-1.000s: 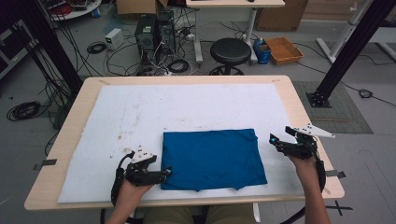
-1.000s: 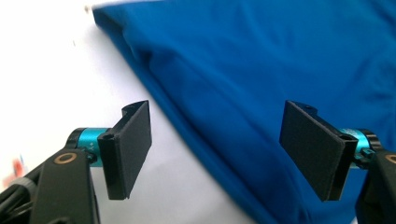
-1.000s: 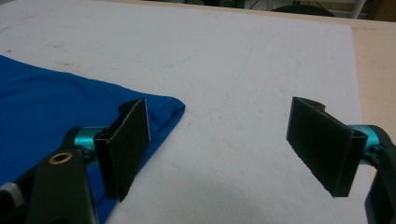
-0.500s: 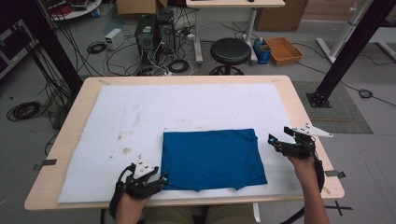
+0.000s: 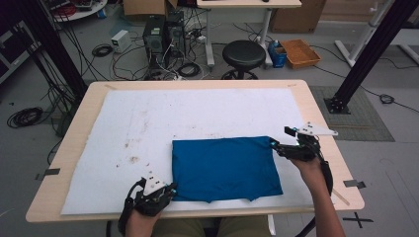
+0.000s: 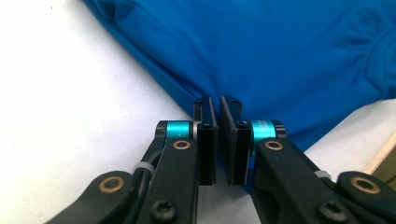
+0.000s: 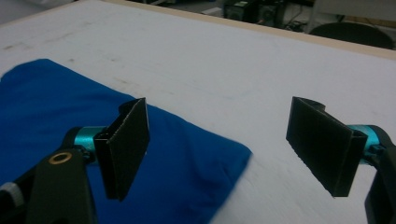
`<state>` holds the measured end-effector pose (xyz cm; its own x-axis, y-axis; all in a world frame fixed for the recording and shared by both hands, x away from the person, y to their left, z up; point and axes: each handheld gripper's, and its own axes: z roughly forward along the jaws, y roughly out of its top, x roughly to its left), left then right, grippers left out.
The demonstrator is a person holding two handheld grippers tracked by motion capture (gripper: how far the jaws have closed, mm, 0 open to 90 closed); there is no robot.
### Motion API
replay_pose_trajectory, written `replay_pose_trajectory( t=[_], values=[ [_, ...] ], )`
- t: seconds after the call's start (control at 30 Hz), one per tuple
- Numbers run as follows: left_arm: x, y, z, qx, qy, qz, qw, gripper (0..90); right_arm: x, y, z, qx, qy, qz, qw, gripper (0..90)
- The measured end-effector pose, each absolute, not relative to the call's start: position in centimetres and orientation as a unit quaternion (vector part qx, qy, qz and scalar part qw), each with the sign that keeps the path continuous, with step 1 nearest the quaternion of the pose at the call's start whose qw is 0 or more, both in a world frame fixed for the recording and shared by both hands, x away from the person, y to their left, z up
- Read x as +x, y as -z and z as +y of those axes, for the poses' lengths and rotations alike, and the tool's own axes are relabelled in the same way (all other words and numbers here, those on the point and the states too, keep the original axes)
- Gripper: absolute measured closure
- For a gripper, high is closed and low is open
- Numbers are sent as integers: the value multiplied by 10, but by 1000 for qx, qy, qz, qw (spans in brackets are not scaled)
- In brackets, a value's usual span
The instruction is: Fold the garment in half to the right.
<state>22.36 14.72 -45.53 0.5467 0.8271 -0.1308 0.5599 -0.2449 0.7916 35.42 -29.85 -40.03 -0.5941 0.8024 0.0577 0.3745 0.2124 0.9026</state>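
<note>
Left gripper view has the left tongs just closed, their pads together on the near left edge of the folded blue cloth, though whether fabric is truly pinched between them is hard to tell. The right tongs stand wide apart, hovering above the cloth's far right corner with nothing between them. The cloth lies flat on the white mat near the front of the worktop. It looks light, soft and limp, so it will likely sag and unfold if lifted carelessly; corners and folded edges seem the best places to grip.
</note>
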Motion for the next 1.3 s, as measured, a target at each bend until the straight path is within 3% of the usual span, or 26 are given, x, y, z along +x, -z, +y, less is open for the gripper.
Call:
replay_pose_trajectory(
  t=[0.4,0.7,1.0,1.3],
  values=[
    [230,455,154,769,-125,456,431,852,419,370,-156,288,-464,829,119,214],
    [232,456,157,773,-114,446,437,850,436,389,-50,215,-412,881,86,253],
    [233,455,158,773,-109,448,436,850,438,420,1,190,-340,918,80,536],
    [233,455,158,777,-112,443,434,853,433,431,24,144,-309,937,75,843]
  ],
)
